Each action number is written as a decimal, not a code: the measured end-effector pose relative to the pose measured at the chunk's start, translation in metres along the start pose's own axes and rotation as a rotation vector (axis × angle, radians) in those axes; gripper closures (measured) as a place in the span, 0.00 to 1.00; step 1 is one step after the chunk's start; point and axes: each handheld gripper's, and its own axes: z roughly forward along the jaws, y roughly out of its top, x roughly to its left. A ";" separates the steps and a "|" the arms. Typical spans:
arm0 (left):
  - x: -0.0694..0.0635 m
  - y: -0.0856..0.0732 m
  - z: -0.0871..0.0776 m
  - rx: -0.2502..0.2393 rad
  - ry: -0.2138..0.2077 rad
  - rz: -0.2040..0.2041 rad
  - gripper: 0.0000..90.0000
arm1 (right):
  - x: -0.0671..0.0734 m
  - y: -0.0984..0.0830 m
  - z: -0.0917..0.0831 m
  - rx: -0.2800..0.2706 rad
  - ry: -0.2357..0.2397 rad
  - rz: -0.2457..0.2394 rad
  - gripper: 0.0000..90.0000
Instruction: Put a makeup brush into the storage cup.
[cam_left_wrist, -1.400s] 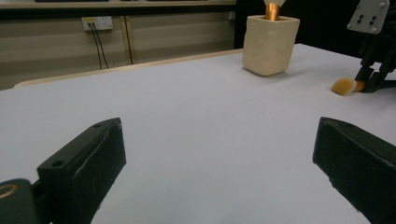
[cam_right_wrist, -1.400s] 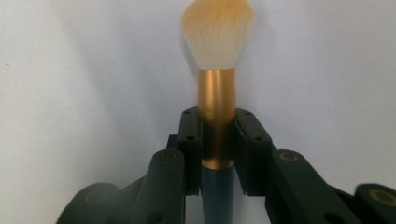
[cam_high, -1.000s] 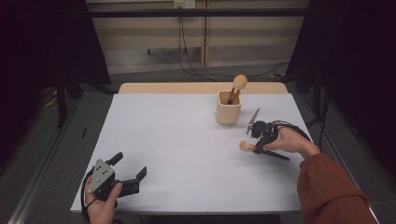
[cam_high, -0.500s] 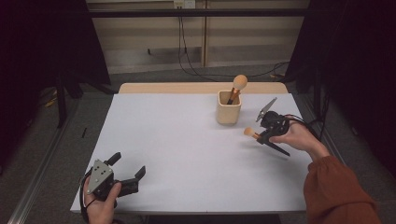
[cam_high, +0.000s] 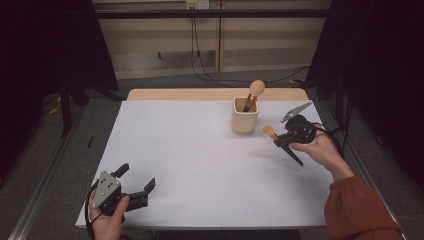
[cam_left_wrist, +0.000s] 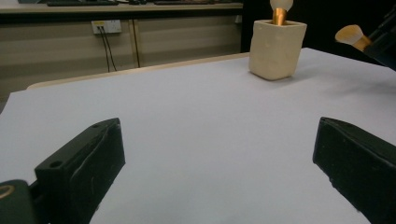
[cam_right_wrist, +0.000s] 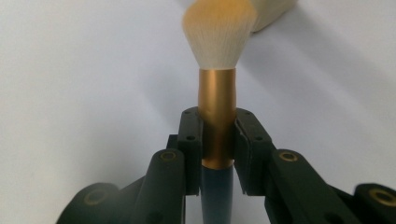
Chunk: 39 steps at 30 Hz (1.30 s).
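Hiding brush ferrule, right tongs, handle end cropped

Brush ferrule glossy gold metal, bristles soft.

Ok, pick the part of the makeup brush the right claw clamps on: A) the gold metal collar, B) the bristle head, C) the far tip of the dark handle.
A: the right claw is shut on the brush's gold collar, just below the bristles.
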 end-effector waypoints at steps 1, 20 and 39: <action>0.000 0.000 0.000 0.000 0.000 0.000 0.02 | 0.001 -0.001 0.000 -0.010 -0.007 0.016 0.82; 0.000 0.000 -0.001 -0.002 0.001 0.005 0.03 | 0.004 -0.021 -0.005 -0.290 -0.048 0.152 0.82; 0.000 0.001 -0.002 -0.004 0.002 0.012 0.03 | 0.010 -0.036 -0.003 -0.531 -0.008 0.203 0.82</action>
